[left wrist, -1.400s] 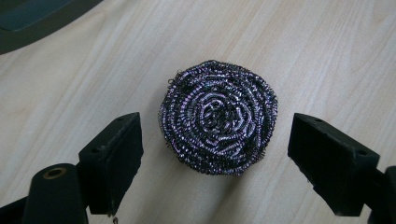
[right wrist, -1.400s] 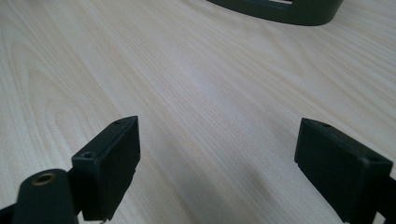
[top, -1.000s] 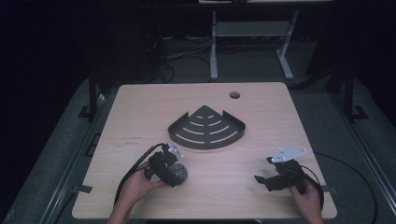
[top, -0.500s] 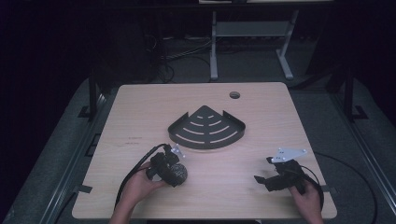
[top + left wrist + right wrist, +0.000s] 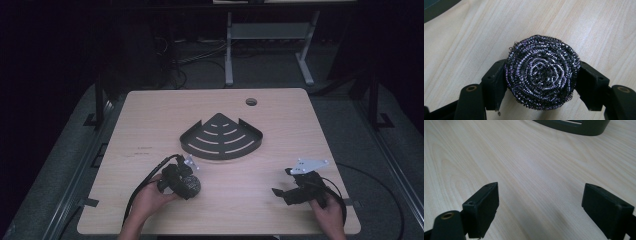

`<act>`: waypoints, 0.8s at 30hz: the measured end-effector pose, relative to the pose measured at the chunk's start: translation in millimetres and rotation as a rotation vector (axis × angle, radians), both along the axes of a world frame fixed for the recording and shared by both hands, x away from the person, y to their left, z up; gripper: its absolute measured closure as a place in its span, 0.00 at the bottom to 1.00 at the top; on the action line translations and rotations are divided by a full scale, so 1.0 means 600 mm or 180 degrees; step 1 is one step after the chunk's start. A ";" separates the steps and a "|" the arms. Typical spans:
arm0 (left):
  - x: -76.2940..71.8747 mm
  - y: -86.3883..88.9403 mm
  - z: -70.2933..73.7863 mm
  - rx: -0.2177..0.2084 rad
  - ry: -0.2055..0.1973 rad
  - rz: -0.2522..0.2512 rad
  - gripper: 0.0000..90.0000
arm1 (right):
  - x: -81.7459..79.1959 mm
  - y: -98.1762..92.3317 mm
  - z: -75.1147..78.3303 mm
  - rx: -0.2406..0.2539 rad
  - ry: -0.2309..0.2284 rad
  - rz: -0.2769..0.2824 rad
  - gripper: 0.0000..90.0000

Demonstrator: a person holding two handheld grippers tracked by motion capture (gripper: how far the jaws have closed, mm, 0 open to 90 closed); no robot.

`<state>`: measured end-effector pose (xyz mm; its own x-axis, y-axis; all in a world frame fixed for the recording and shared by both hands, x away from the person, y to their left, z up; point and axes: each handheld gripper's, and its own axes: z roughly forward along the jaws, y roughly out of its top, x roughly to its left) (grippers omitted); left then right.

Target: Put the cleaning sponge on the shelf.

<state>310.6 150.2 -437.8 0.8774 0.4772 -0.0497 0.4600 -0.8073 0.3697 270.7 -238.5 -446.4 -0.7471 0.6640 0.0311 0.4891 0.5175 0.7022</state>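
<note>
A: Left gripper (image 5: 541, 82) first. State?

B: Clamped on the steel wool scourer (image 5: 542, 72). In the left gripper view both black jaws press its sides, one at lower left of frame, one at lower right. The jaws have just been closing, with the scourer between them.

A: Where's the scourer in the high view?

B: Lower left of centre, scourer (image 5: 190, 186) on the table (image 5: 150, 130), mostly under the left gripper (image 5: 181, 181). The person's left hand (image 5: 147, 200) comes in from the bottom edge, cable looping to the left of it.

A: Is it resting on the wood or lifted?

B: Can't tell for certain. In the left gripper view the wood grain sits right behind it, looks like it's on the surface.

A: Right gripper?

B: Right gripper (image 5: 540, 207) jaws wide apart, bare table between them. High view: right gripper (image 5: 295, 190) at lower right, right hand (image 5: 327, 212) behind it, grey three-cornered plate on top.

A: Anything else on the table?

B: Dark fan-shaped corner rack (image 5: 221, 137) with curved slots, frame centre, well apart from both grippers. Its rim shows at the top of the right gripper view, rack (image 5: 579, 126). Round cable hole (image 5: 251, 102) in the table, above and right of the rack.
</note>
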 end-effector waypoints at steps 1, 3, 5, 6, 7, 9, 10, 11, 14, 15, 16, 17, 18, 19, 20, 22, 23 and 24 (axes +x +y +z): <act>0.000 0.000 0.000 0.0006 -0.0012 -0.0005 0.35 | 0.000 0.000 0.000 0.0001 -0.0006 0.0001 0.15; -0.001 -0.001 0.001 0.0009 -0.0024 -0.0003 0.36 | 0.000 0.000 0.001 -0.0007 -0.0011 0.0004 0.15; -0.001 -0.001 0.003 0.0014 -0.0020 -0.0010 0.36 | 0.000 0.001 0.001 -0.0009 -0.0006 0.0010 0.15; -0.001 0.000 0.003 0.0004 -0.0026 0.0000 0.36 | 0.000 0.001 0.000 -0.0011 -0.0002 0.0008 0.15; 0.000 0.000 0.005 -0.0003 -0.0023 0.0004 0.36 | 0.000 0.002 0.000 -0.0014 0.0003 0.0008 0.15; 0.000 0.001 0.007 -0.0021 -0.0031 0.0008 0.36 | 0.000 0.002 0.000 -0.0015 0.0010 0.0008 0.15; 0.000 0.002 0.009 -0.0030 -0.0051 0.0016 0.36 | 0.000 0.002 0.000 -0.0013 0.0010 0.0008 0.15; 0.000 0.003 0.011 -0.0034 -0.0069 0.0028 0.36 | 0.001 0.002 -0.001 -0.0013 0.0009 0.0009 0.15; 0.001 0.005 0.017 -0.0081 -0.0103 0.0043 0.36 | 0.001 0.002 -0.001 -0.0003 0.0008 0.0007 0.15; 0.001 0.005 0.019 -0.0093 -0.0105 0.0053 0.37 | 0.001 0.002 -0.001 0.0000 0.0008 0.0008 0.15; 0.001 0.005 0.021 -0.0108 -0.0094 0.0046 0.37 | 0.001 0.001 -0.001 -0.0003 0.0008 0.0010 0.15; 0.001 0.004 0.022 -0.0103 -0.0089 0.0036 0.37 | 0.002 0.001 -0.001 0.0003 0.0018 0.0006 0.15; 0.001 0.004 0.023 -0.0104 -0.0090 0.0039 0.37 | 0.002 0.001 -0.001 0.0006 0.0023 0.0003 0.15; 0.002 0.004 0.023 -0.0102 -0.0081 0.0039 0.37 | 0.002 0.002 -0.002 0.0006 0.0022 0.0005 0.15; 0.003 0.003 0.024 -0.0109 -0.0070 0.0044 0.37 | 0.002 0.002 -0.002 0.0002 0.0020 0.0010 0.15; 0.006 0.004 0.024 -0.0114 -0.0056 0.0042 0.37 | 0.002 0.002 -0.002 0.0003 0.0026 0.0005 0.15; 0.007 0.004 0.024 -0.0117 -0.0044 0.0041 0.37 | 0.002 0.001 -0.002 0.0008 0.0024 0.0002 0.15; 0.008 0.004 0.024 -0.0123 -0.0034 0.0045 0.37 | 0.002 0.001 -0.002 0.0008 0.0019 0.0004 0.15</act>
